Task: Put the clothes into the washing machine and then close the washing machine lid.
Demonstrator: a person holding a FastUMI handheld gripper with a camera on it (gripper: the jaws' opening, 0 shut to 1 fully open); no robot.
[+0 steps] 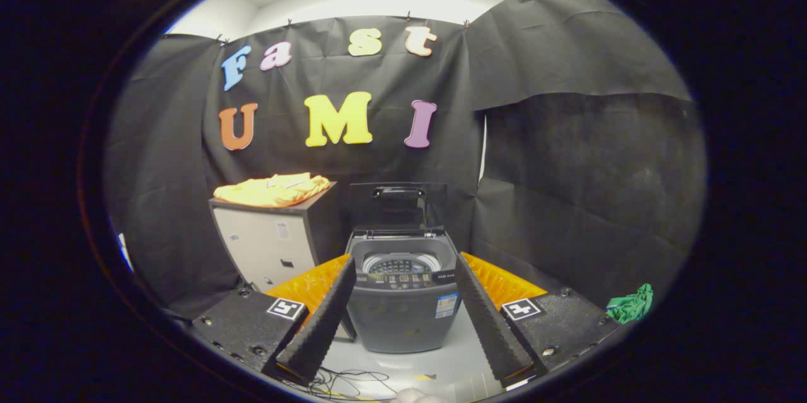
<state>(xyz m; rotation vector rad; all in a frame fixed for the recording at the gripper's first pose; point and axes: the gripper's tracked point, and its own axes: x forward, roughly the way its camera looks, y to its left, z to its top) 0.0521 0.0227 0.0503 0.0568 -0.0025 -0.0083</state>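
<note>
A small grey top-loading washing machine (403,302) stands on the floor straight ahead, framed by my two fingers. Its dark lid (398,206) is raised upright at the back, and the drum (401,264) shows inside. A folded yellow-orange garment (272,190) lies on top of a cabinet (268,245) to the left of the machine, well beyond my fingers. My gripper (403,308) is open, with nothing held between its fingers (318,327).
Black cloth walls close the booth behind and on the right. A crumpled green cloth (630,305) lies low by the right wall. Loose cables (340,381) trail on the pale floor in front of the machine.
</note>
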